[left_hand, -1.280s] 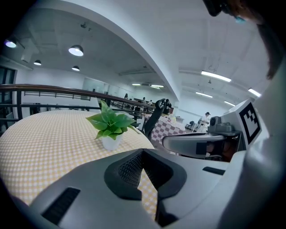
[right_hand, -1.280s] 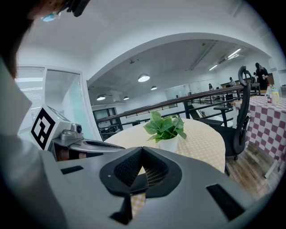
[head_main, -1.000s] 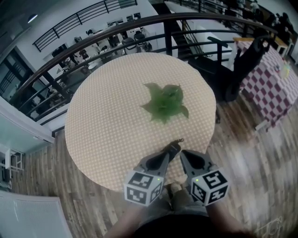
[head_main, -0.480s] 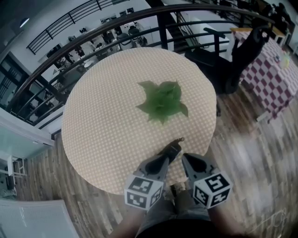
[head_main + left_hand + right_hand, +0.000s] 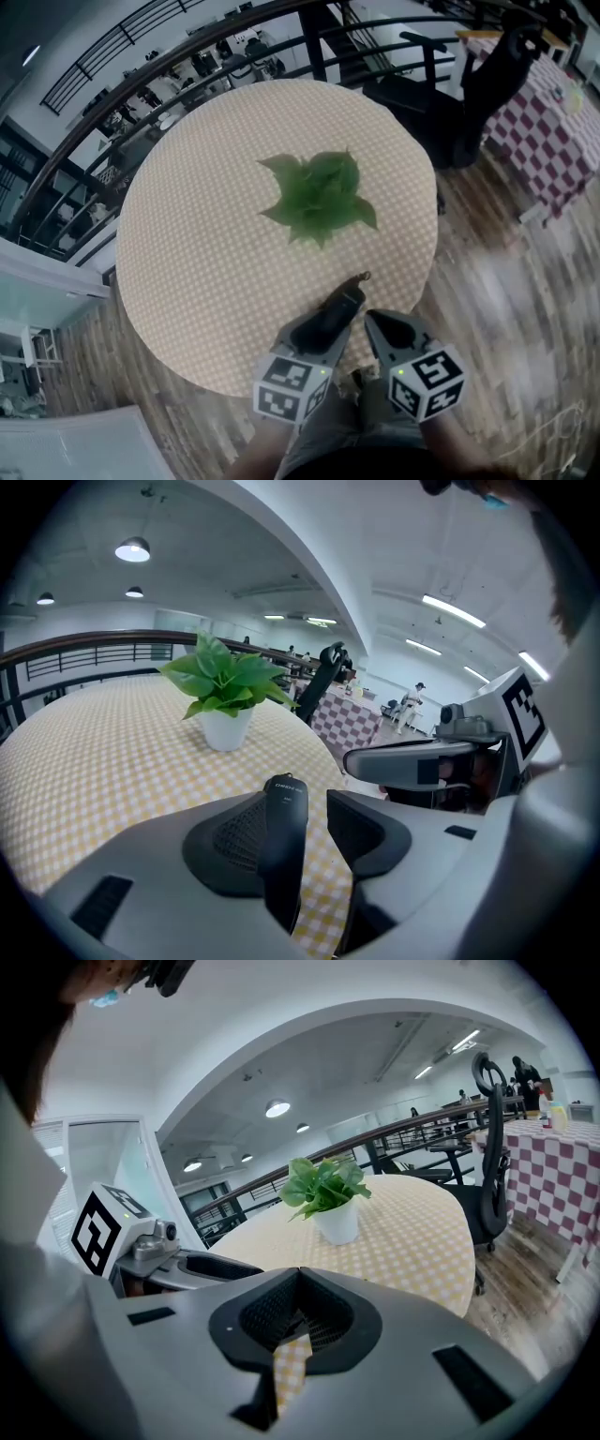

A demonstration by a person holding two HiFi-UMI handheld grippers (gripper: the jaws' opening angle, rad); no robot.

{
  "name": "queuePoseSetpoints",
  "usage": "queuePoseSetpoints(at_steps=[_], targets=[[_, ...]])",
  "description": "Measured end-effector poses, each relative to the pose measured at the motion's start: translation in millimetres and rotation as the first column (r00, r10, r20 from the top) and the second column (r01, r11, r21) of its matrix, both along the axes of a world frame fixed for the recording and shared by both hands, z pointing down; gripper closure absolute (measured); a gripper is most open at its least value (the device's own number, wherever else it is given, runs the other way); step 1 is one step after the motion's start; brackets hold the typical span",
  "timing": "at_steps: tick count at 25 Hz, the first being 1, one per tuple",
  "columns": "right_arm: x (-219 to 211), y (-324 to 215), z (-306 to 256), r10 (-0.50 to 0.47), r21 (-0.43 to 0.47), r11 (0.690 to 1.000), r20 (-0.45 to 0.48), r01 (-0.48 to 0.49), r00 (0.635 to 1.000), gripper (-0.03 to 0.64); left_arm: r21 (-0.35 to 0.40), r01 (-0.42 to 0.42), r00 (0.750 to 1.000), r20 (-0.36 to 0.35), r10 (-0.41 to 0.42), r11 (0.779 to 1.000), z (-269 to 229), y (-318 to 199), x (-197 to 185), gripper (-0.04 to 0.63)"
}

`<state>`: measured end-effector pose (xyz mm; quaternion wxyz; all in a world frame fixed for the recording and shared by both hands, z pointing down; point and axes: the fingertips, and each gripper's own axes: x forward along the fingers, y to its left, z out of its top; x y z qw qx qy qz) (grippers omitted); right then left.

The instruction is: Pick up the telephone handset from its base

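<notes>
Handset (image 5: 284, 841) loose between opening jaws of left hand-held gripper (image 5: 305, 803)

A: Non-task stuff, quick?
B: Round table (image 5: 206, 272) with a cream-and-yellow checked cloth. Leafy green plant (image 5: 317, 195) near the middle, upright in a white pot (image 5: 225, 728).
A: Behind it?
B: Dark curved railing (image 5: 84, 637) round the far edge. Black office chair (image 5: 489, 1190) to the right, apart from the table. Past that, a second table with a maroon-and-white checked cloth (image 5: 553, 141).
A: Floor?
B: Wood planks (image 5: 506, 309). Round ceiling lamp (image 5: 133, 549), lit. People far off, too small to detail.
</notes>
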<state>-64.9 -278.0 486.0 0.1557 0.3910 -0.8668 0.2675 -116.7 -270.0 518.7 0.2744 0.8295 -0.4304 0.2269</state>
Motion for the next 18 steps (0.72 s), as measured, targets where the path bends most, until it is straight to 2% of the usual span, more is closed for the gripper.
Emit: queuePoseSetpoints(at_steps=[6,13,18], targets=[[8.0,-4.2,12.8,0.028,-0.028,0.999,0.007,-0.028,1.000,0.607,-0.052,-0.050,0.997,0.055,0.053,0.997,21.8,0.5,0.3,0.362],[10.8,-5.6,22.2,0.039,-0.062,0.997,0.022,-0.038,0.999,0.607,-0.106,-0.099,0.983,0.146,0.114,0.989,40.4,3.2,-2.2,0.308],[12.2,-5.5,28.3,0.042,-0.075,0.996,0.027,-0.040,0.999,0.607,-0.136,-0.119,0.975,0.170,0.141,0.984,49.5,2.6,-3.2,0.307]])
